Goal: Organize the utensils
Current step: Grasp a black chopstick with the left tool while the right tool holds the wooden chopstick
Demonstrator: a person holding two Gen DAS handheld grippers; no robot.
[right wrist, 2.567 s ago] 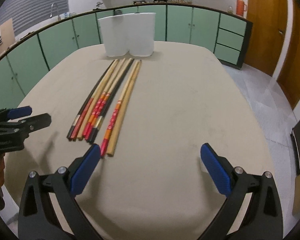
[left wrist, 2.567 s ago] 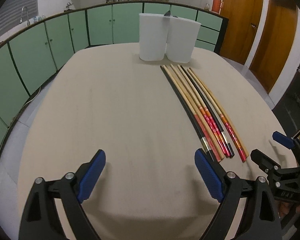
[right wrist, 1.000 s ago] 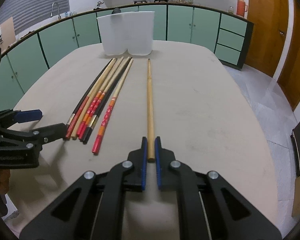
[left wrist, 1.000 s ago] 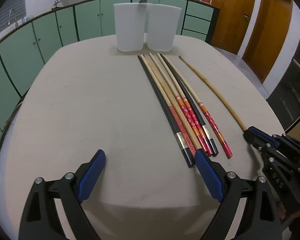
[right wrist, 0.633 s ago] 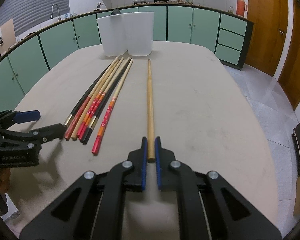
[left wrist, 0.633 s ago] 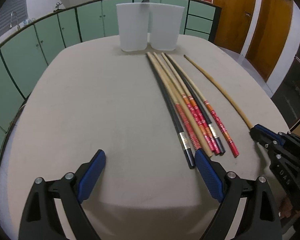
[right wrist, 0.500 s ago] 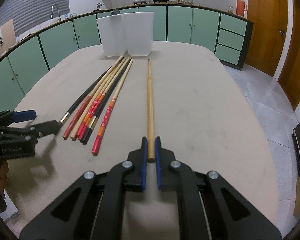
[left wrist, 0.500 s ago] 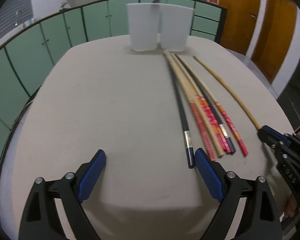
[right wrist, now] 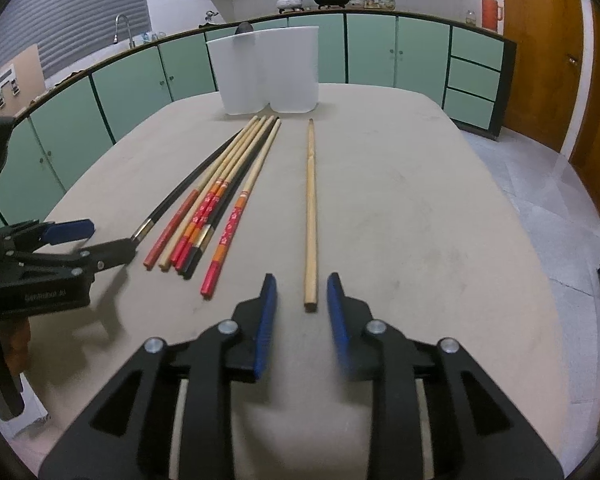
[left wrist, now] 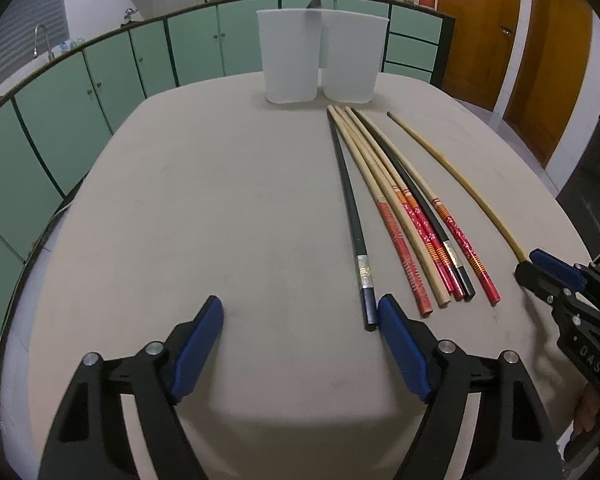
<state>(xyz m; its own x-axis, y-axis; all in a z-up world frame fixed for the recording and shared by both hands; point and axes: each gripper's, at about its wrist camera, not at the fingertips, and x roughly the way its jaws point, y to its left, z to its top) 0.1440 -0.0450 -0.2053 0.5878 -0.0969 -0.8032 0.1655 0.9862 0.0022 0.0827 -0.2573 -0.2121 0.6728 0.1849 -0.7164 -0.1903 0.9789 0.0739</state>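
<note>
My right claw hangs apart around the near end of a plain wooden chopstick lying alone on the tabletop; my left claw, wide apart, sits beside the black chopstick near the bundle's left edge.

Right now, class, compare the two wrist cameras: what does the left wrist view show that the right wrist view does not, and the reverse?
Only the left wrist view shows the left gripper head-on: open, its right pad beside the butt of the black chopstick.

Only the right wrist view shows that the right gripper is open, with the plain wooden chopstick lying loose between its blue pads, not clamped.

Both show the two white containers at the far end of the table, and the red-handled chopsticks lying grouped together.
</note>
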